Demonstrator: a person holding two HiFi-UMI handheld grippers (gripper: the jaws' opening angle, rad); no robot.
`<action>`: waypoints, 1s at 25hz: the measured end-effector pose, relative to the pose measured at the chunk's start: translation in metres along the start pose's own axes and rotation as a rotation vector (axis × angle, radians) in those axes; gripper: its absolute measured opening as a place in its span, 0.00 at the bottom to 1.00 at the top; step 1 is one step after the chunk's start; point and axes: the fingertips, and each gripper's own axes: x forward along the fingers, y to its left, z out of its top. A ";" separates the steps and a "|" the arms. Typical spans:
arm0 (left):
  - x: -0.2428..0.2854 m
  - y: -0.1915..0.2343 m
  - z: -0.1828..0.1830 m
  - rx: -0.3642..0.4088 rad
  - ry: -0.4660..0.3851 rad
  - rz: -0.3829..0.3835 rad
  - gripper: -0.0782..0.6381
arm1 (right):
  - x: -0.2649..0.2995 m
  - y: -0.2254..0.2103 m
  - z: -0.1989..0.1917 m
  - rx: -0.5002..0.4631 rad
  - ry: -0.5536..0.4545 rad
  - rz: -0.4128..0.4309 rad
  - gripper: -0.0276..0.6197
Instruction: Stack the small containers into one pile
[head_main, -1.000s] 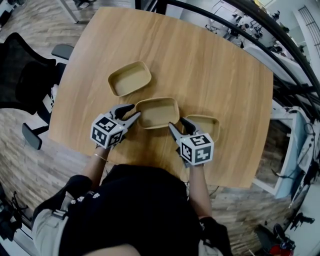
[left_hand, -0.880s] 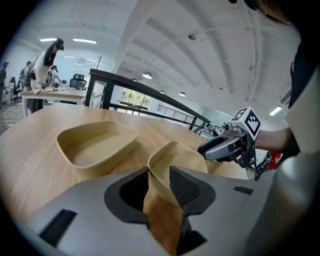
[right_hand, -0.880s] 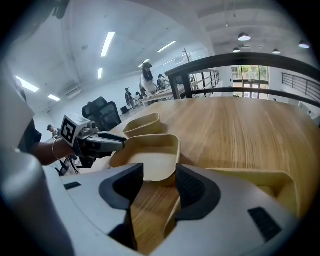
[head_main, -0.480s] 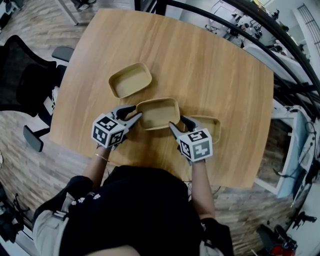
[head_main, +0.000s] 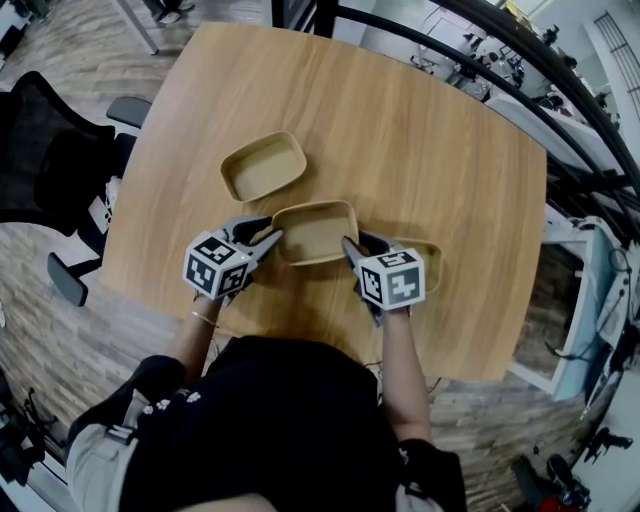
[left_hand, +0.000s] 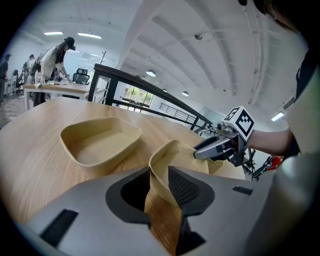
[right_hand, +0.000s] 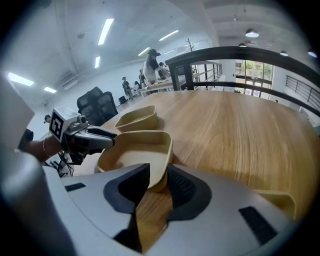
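Observation:
Three tan oval containers lie on the round wooden table (head_main: 420, 120). The middle container (head_main: 315, 230) has a gripper at each end. My left gripper (head_main: 270, 233) straddles its left corner, and the rim fills the gap between the pads (left_hand: 159, 185). My right gripper (head_main: 358, 243) straddles the right corner, its jaws (right_hand: 157, 180) likewise filled by the rim. Both pairs of jaws have just been closing on that rim. A second container (head_main: 263, 166) lies apart at the upper left. The third container (head_main: 428, 262) lies to the right, half hidden behind the right gripper's cube.
A black office chair (head_main: 45, 150) stands left of the table. A dark railing (head_main: 480, 60) curves past the far edge. The near table edge runs just behind both grippers. People stand at a desk (left_hand: 55, 55) far off in the room.
My right gripper has shifted slightly up and left onto the middle container's right corner, and its jaws have narrowed. The left gripper's jaws have narrowed in place on the left corner.

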 end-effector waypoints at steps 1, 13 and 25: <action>-0.001 0.000 0.001 -0.004 -0.001 0.000 0.27 | 0.000 0.000 0.000 0.006 0.002 0.001 0.21; -0.015 -0.003 0.012 -0.055 -0.031 0.003 0.19 | -0.010 0.003 0.001 0.074 -0.014 0.014 0.12; -0.032 -0.015 0.026 0.011 -0.048 0.008 0.16 | -0.031 0.014 0.006 0.025 -0.042 -0.003 0.10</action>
